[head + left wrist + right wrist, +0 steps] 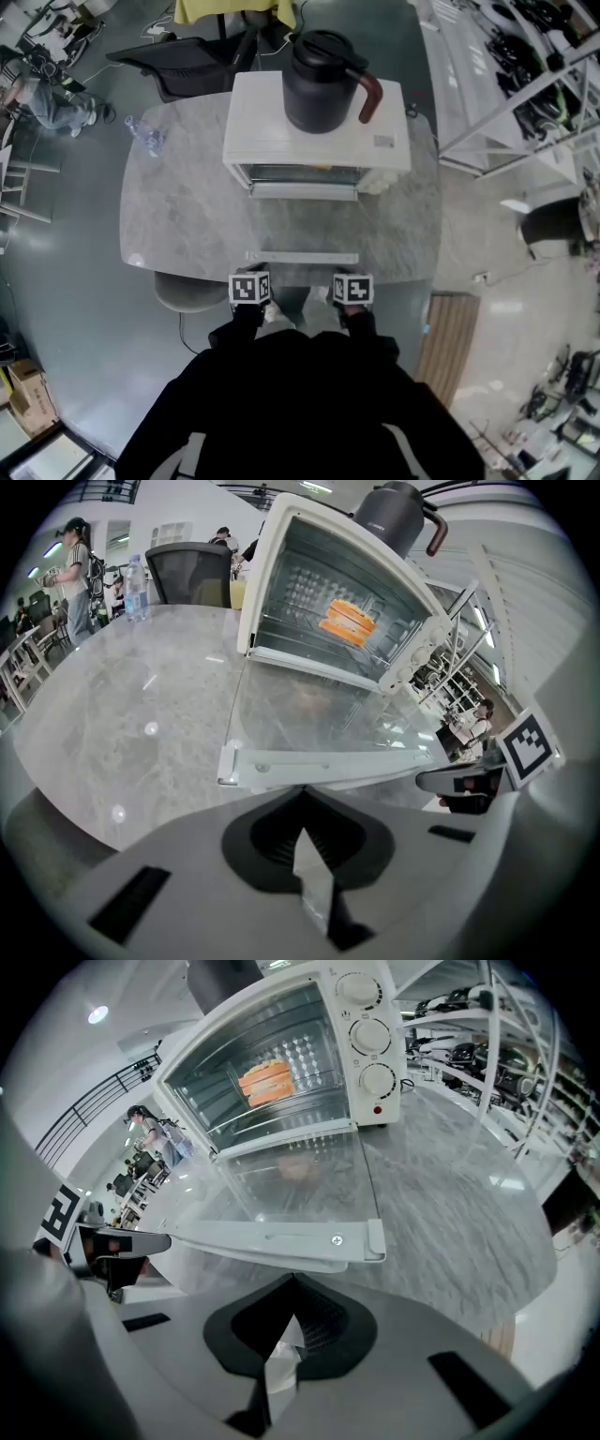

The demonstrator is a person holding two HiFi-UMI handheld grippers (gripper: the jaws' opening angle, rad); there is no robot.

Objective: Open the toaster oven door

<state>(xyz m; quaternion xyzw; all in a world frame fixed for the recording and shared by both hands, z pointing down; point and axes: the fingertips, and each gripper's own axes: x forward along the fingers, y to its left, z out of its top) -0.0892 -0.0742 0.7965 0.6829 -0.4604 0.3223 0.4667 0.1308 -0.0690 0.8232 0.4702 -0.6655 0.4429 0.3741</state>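
Toaster oven door (302,231): glass panel, white frame, swung fully down and lying flat out over the table (178,216), its white handle bar (302,257) nearest the person and close to the table's near edge. Toaster oven (255,122): white body, set at the middle of the grey marble-patterned table, cavity open toward the person. Contents: an orange food item (347,621) on the wire rack inside, also visible in the right gripper view (265,1082). Controls: three round knobs (370,1035) in a column on the oven's right-hand panel. On top of the oven: a black carafe (319,80) with a dark red-brown handle, upright. Left gripper (251,281): held just short of the table's near edge, in front of the handle bar's left end; its own view shows the jaws closed tip to tip (305,855) with nothing between them, apart from the handle (328,761). Right gripper (352,281): just beside the left one, in front of the handle bar's right end; jaws likewise pressed together and empty (281,1354), clear of the handle (281,1238). Other items: a clear water bottle (145,136) at the table's far left corner; a black chair (178,61) beyond the table. Metal shelving stands at the right of the head view.
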